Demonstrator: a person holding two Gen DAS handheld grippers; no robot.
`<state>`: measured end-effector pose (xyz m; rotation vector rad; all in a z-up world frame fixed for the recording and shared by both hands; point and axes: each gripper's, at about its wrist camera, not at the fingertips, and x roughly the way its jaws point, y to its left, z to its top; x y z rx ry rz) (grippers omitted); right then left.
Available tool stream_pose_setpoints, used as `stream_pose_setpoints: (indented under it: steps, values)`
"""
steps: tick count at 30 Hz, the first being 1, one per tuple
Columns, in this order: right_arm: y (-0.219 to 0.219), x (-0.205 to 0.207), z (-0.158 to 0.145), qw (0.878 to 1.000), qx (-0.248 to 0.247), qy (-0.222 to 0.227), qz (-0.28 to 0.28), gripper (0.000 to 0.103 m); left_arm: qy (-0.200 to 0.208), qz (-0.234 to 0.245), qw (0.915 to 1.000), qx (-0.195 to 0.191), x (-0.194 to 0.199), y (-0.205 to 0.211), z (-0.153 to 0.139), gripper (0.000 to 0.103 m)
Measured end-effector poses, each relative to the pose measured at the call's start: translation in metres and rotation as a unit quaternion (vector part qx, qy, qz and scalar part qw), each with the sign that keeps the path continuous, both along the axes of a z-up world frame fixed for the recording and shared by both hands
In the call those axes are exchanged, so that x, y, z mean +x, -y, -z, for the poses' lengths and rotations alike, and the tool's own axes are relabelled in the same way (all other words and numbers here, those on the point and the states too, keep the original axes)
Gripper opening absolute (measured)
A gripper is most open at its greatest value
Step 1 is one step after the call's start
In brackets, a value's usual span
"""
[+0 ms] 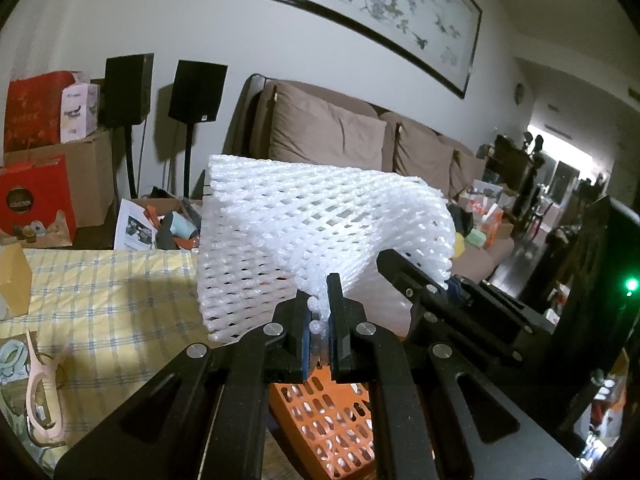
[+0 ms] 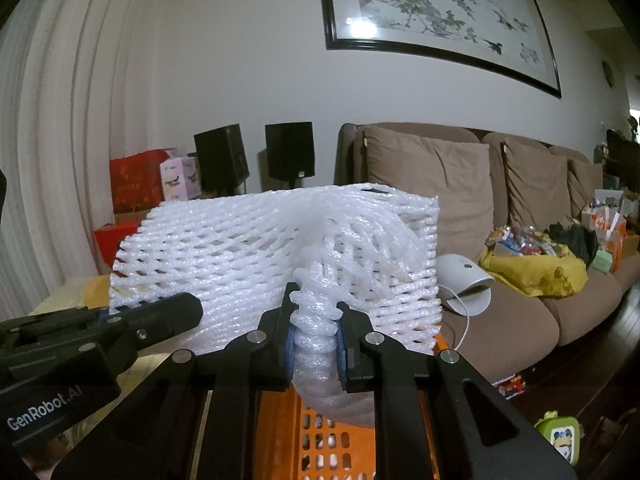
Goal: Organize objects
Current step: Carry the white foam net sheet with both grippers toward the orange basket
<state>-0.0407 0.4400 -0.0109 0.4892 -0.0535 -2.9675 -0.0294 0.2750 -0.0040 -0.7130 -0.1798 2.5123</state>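
A white foam mesh sleeve (image 1: 304,232) is held up in the air between both grippers, stretched and twisted. My left gripper (image 1: 321,320) is shut on its lower edge. From the right, my right gripper (image 1: 440,284) comes into the left wrist view, clamped on the sleeve's far corner. In the right wrist view the same sleeve (image 2: 256,248) fills the middle, and my right gripper (image 2: 316,320) is shut on a bunched fold of it. The left gripper (image 2: 110,318) pinches the sleeve's lower left edge there. An orange perforated basket (image 1: 328,420) (image 2: 320,444) sits directly below.
A yellow checked cloth (image 1: 112,304) covers the table at left, with a pink handled item (image 1: 42,396) on it. Cardboard and red boxes (image 1: 40,196) and two black speakers (image 1: 196,92) stand behind. A brown sofa (image 2: 500,240) carries a white device (image 2: 464,280) and a yellow bag (image 2: 536,272).
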Motion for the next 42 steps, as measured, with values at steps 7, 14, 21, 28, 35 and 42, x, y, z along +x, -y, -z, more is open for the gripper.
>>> stream_pose_setpoints:
  steps: [7, 14, 21, 28, 35, 42]
  values:
    - [-0.007, -0.002, 0.000, 1.000, -0.003, 0.004, 0.008, 0.015, 0.013, 0.012, 0.9998, 0.005, -0.002, -0.009, 0.005, 0.006]
    - [-0.018, 0.000, 0.000, 1.000, -0.013, 0.005, 0.017, 0.015, 0.016, 0.022, 0.9996, 0.003, -0.004, -0.019, 0.006, 0.006]
    - [-0.020, 0.001, 0.000, 1.000, -0.017, 0.007, 0.021, 0.015, 0.015, 0.025, 0.9996, -0.001, -0.003, -0.023, 0.009, 0.006]
    - [-0.022, 0.000, -0.001, 1.000, -0.020, 0.009, 0.019, 0.015, 0.026, 0.024, 0.9994, 0.005, -0.004, -0.022, 0.012, 0.006]
    - [-0.026, -0.001, 0.000, 0.999, -0.024, 0.012, 0.019, 0.015, 0.026, 0.024, 0.9994, 0.002, -0.003, -0.024, 0.012, 0.006]
    - [-0.031, -0.002, 0.000, 0.999, -0.038, 0.018, 0.019, 0.015, 0.029, 0.025, 0.9993, -0.003, -0.009, -0.029, 0.014, 0.006]
